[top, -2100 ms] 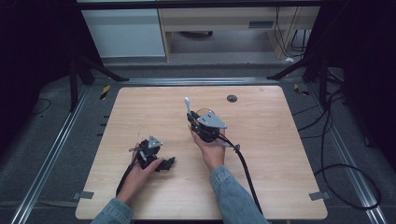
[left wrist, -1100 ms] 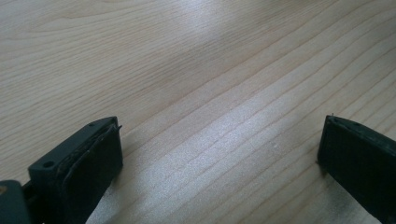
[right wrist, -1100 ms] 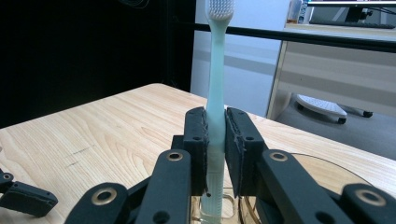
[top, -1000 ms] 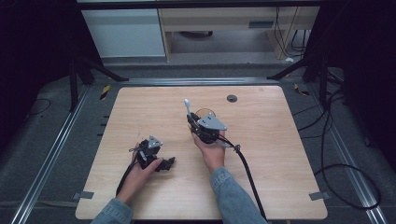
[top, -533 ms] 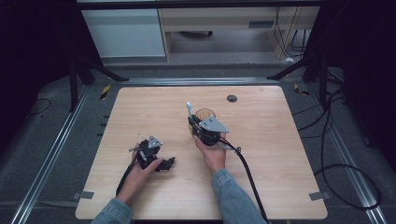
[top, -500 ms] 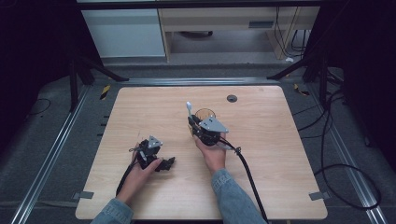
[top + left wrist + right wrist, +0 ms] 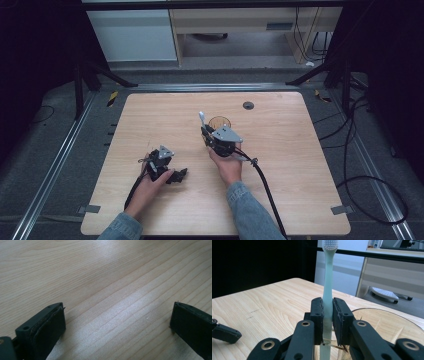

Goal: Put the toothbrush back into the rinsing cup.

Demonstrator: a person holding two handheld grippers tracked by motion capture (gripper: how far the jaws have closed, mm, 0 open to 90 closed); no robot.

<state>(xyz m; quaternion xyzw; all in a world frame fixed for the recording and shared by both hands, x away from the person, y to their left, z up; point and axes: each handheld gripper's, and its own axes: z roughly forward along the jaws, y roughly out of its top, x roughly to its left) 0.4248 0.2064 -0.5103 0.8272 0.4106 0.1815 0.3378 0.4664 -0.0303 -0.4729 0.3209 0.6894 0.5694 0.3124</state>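
My right gripper [image 7: 327, 312] is shut on the handle of a pale green toothbrush [image 7: 327, 287], which stands upright with its white bristles at the top. In the high view the same right gripper [image 7: 206, 134] holds the toothbrush [image 7: 201, 119] near the table's middle, just left of a clear round cup [image 7: 220, 122]. The cup's rim [image 7: 387, 313] curves close behind and to the right of the jaws. The brush's lower end drops by that rim; whether it is inside I cannot tell. My left gripper [image 7: 180, 175] rests low at the front left. Its jaws [image 7: 117, 312] stand wide open over bare wood.
A small black round disc [image 7: 248, 105] lies toward the table's [image 7: 300, 165] far edge. The right gripper's cable [image 7: 265, 185] trails to the front edge. White cabinets and a shelf stand beyond the table, with cables on the floor at right.
The right gripper with the toothbrush has shifted slightly toward the person, and the cup now shows behind it. The left gripper has stayed still.
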